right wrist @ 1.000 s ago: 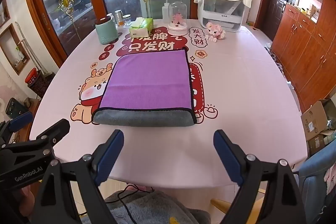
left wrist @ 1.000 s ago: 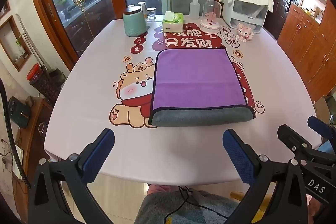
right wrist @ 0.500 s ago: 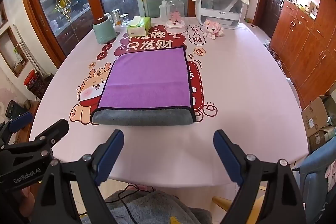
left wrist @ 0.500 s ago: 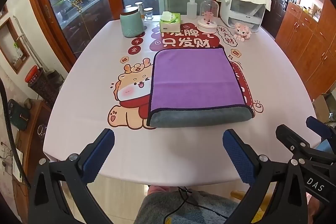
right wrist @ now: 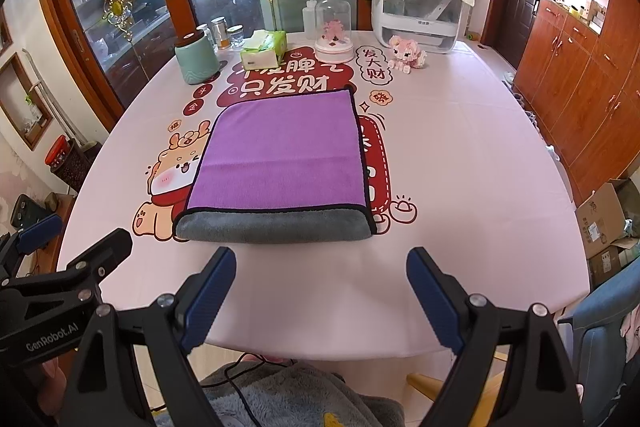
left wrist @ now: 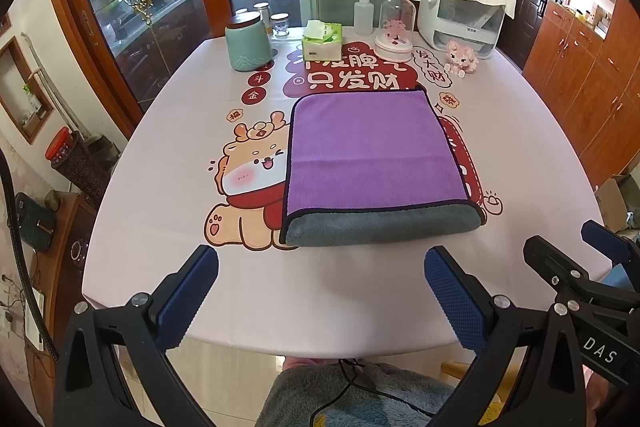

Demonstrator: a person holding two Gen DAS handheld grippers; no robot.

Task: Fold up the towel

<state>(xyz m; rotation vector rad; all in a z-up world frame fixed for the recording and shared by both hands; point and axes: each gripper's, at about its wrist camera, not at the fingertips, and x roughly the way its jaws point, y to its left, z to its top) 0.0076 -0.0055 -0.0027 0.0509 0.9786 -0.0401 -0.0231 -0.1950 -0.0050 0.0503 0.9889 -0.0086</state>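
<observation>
At the far left of the tabletop [left wrist: 168, 131] stands a teal lidded canister [left wrist: 247, 43], then a green tissue box [left wrist: 322, 41], a glass dome with a pink ornament [left wrist: 394, 33], a small pink toy figure [left wrist: 462, 57] and, at the right end, a white appliance draped with a cloth [left wrist: 464, 11]. The left claw [left wrist: 320, 291] hangs over the near edge with its blue pads spread wide and nothing between them; the towel [left wrist: 372, 155] lies beyond it, well apart, in the middle of the printed cloth. The towel already looks folded once: a purple face on top, a rolled grey fold along its near edge, the black-trimmed hems lined up at the far side. The right claw [right wrist: 322, 287] is likewise wide and empty, short of the towel's near fold. Judging by this, one fold is made and flat; whether a further fold is wanted cannot be told, and neither claw is touching the fabric.
</observation>
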